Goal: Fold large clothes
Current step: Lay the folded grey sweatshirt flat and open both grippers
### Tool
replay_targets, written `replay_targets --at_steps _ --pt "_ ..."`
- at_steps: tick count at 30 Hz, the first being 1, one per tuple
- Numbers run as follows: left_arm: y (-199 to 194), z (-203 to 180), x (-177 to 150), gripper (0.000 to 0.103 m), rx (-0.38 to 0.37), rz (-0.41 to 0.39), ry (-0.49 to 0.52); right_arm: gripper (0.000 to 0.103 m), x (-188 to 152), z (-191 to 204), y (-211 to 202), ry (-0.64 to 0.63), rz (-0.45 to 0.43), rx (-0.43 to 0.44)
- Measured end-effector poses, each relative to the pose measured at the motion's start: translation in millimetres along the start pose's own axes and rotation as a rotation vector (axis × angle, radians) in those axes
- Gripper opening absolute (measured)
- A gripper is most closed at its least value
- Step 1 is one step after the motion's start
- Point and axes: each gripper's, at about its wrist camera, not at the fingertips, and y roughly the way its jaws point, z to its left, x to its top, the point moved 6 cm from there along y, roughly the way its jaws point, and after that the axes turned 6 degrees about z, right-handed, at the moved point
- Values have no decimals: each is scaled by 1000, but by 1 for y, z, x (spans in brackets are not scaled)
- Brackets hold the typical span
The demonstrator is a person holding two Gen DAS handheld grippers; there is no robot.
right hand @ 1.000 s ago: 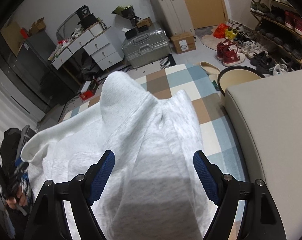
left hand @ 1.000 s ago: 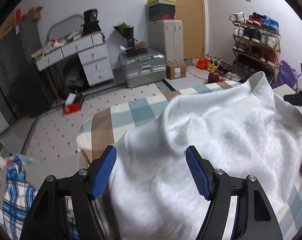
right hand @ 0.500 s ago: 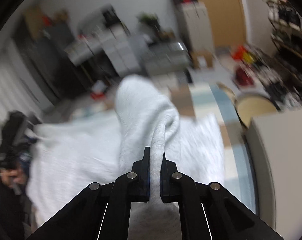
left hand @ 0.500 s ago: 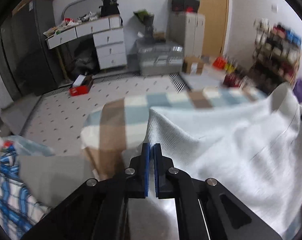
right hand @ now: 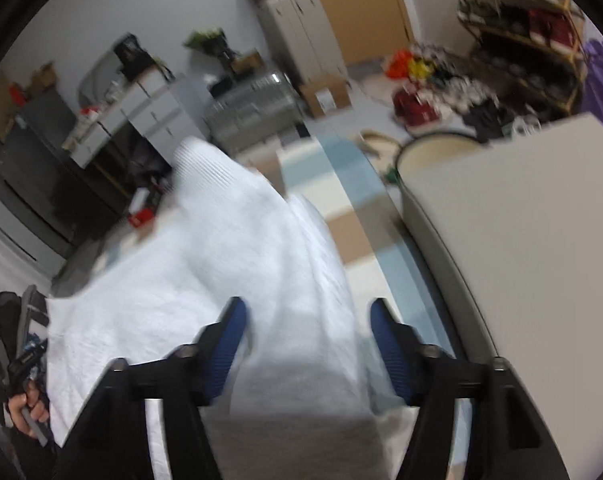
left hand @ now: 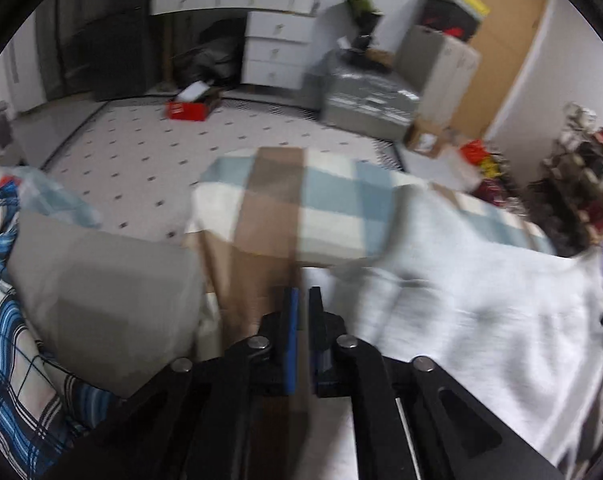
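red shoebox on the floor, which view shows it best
Left wrist view: the red shoebox sits open on the dotted floor, unobstructed. In the right wrist view it is only a small red patch past the white garment.

Both views are blurred by motion. In the left wrist view the shoe rack [left hand: 581,184] is smeared and single shoes cannot be told; the white garment [left hand: 481,300] is cut off at the right edge. In the right wrist view the garment's near end disappears under the right gripper [right hand: 307,312].
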Motion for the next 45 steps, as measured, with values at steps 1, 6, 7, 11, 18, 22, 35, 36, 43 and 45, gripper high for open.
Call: replay_targets --at_steps 1,6,7,11,18,22,35,36,43,45 --pt "-5 -6 1 49 -33 2 8 66 4 5 -5 -12 -17 13" --pt "-18 -42 12 78 -114 -57 88 76 15 33 -4 -19 -58 67" --pt "-11 -52 11 78 -78 -43 130 77 17 36 0 -21 -55 69" --pt "23 -60 17 71 103 -3 237 79 22 40 23 15 -25 45" --pt "8 -62 14 5 48 -67 232 7 20 42 42 -79 11 -67" --pt "-29 -45 23 5 -98 -154 143 5 27 57 -5 -135 -174 108" --pt "42 -17 24 14 116 32 32 56 13 19 32 59 10 -28" --pt "35 -16 23 22 108 27 30 61 6 14 19 39 -4 -24" --pt "-13 -19 -9 54 86 -23 106 70 -50 -14 -25 -47 57 12" --pt "-9 -22 -22 54 94 -3 122 70 -63 -15 -22 -70 77 3"
